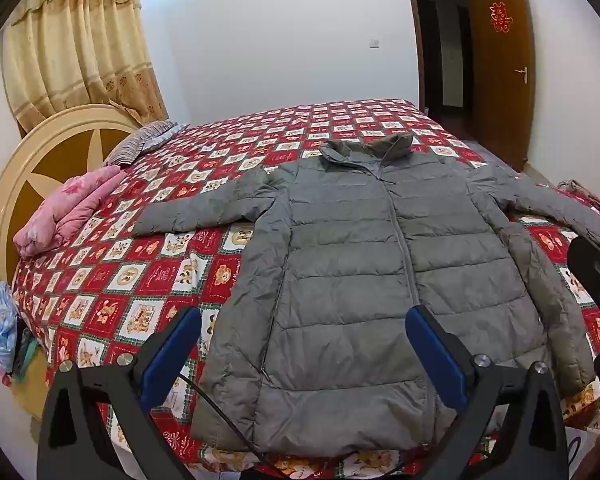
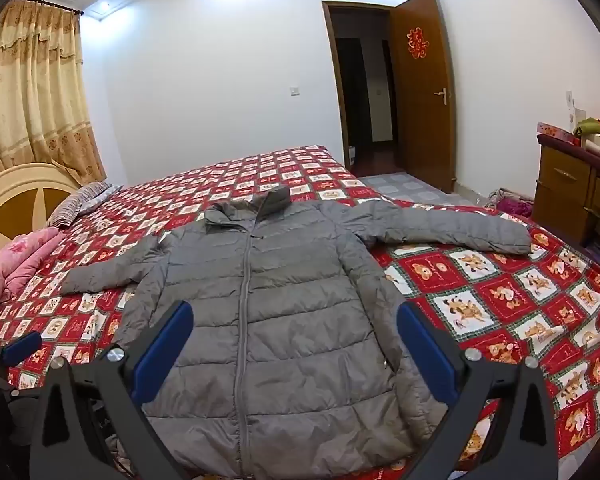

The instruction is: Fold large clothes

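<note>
On the bed's red patterned quilt (image 1: 148,272) we see the grey puffer jacket (image 1: 352,280) lying flat, zipped, sleeves spread. Our left claw (image 1: 304,354) and right claw (image 2: 294,350) hover above its hem, both spread wide, holding nothing.

A grey puffer jacket (image 2: 268,304) lies flat and zipped on the red patterned bedspread (image 2: 480,292), sleeves spread, directly ahead of the right gripper (image 2: 294,344). Its blue-padded fingers (image 2: 162,354) stand wide apart above the jacket's lower half, holding nothing.
</note>
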`<state>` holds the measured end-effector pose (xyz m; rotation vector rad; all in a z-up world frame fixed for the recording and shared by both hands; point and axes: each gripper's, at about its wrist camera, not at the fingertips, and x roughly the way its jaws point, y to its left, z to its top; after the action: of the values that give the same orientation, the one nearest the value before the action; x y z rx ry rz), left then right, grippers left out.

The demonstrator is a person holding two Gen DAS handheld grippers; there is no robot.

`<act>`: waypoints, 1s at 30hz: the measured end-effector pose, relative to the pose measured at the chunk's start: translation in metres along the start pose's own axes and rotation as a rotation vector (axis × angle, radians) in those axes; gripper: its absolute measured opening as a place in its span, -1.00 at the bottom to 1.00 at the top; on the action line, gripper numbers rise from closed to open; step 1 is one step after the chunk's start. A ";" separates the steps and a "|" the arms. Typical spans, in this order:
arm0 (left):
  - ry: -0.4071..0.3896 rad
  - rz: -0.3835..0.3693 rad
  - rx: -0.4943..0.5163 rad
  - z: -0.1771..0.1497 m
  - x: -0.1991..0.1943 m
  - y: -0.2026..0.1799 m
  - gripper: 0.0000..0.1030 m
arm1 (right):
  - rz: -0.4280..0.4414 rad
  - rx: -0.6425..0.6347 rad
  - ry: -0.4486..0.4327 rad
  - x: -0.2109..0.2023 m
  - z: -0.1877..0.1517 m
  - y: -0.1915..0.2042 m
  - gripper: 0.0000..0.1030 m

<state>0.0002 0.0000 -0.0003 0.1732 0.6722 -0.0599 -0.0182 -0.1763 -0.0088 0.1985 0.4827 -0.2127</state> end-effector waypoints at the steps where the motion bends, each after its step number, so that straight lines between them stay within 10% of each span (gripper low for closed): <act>1: -0.005 0.001 -0.001 0.000 0.000 0.000 0.98 | -0.001 0.000 -0.007 0.000 0.000 0.000 1.00; 30: 0.018 -0.038 -0.033 -0.003 0.002 0.004 0.98 | -0.006 -0.008 0.022 0.005 -0.003 0.001 1.00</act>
<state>0.0006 0.0048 -0.0034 0.1291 0.6938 -0.0835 -0.0151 -0.1751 -0.0135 0.1920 0.5056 -0.2147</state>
